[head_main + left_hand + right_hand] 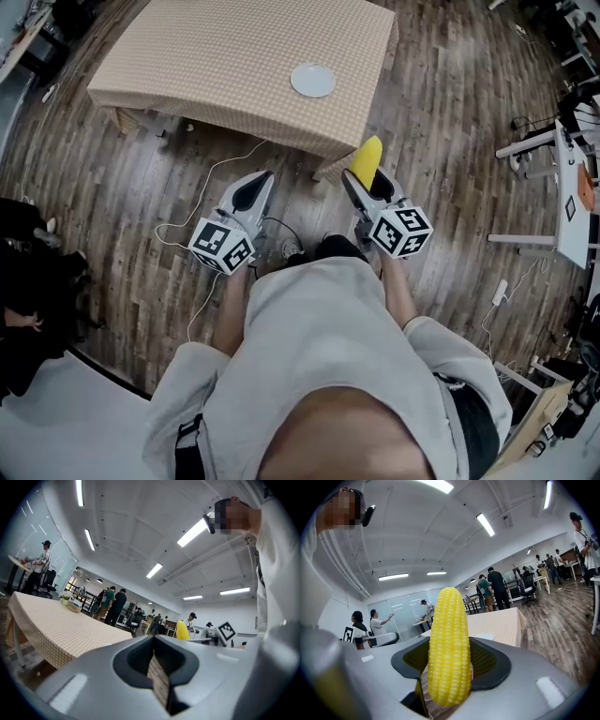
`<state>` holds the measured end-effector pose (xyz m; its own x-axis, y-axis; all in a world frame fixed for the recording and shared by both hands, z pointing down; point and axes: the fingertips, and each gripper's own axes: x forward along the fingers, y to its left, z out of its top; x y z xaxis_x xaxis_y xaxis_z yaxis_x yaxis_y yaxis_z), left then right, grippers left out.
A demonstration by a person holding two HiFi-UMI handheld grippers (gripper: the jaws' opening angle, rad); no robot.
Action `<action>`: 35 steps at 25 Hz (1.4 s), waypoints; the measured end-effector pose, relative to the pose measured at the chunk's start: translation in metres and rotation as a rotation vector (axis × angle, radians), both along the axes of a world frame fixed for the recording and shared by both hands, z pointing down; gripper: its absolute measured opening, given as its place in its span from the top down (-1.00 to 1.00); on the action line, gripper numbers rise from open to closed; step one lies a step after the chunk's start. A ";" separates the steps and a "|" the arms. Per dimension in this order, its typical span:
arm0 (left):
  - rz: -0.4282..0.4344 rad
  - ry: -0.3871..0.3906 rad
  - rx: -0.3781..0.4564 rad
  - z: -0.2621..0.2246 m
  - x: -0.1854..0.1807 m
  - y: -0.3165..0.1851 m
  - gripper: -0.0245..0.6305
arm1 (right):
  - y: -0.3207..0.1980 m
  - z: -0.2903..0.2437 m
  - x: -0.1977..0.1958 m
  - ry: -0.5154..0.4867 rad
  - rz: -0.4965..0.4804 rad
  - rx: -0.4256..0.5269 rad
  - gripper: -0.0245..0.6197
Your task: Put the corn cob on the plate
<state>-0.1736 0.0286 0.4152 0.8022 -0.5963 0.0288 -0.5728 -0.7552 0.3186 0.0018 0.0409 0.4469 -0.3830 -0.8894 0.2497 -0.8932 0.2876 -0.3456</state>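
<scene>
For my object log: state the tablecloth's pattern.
The tablecloth has a fine beige-and-white check, clearest in the left gripper view.

Bright, even light from ceiling strip lights (192,532) high above the left hand-held gripper (158,674); faint shadows under the worktop (234,56); heavy fisheye bending, dark vignetted corners.

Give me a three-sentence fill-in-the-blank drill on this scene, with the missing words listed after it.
1. The right tongs grip a ____ corn cob.
2. The left tongs hold ____.
3. The round white plate on the beige checked tablecloth is ____.

Missing words: yellow; nothing; empty.
</scene>
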 end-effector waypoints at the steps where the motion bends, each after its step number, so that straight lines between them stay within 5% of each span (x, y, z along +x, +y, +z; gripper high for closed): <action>1: 0.006 0.002 0.000 0.000 0.002 -0.001 0.90 | 0.000 0.001 0.002 -0.001 0.006 -0.003 0.14; 16: 0.001 -0.021 0.009 0.006 0.041 -0.057 0.90 | -0.057 0.015 0.039 -0.006 -0.012 -0.004 0.14; 35: -0.134 -0.071 0.057 -0.026 0.174 -0.230 0.90 | -0.256 -0.003 0.150 -0.057 -0.196 0.035 0.14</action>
<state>0.0001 -0.2019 0.3888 0.7124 -0.7003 0.0459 -0.6893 -0.6860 0.2330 0.1513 -0.2149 0.4444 -0.5618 -0.8045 0.1928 -0.7985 0.4665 -0.3804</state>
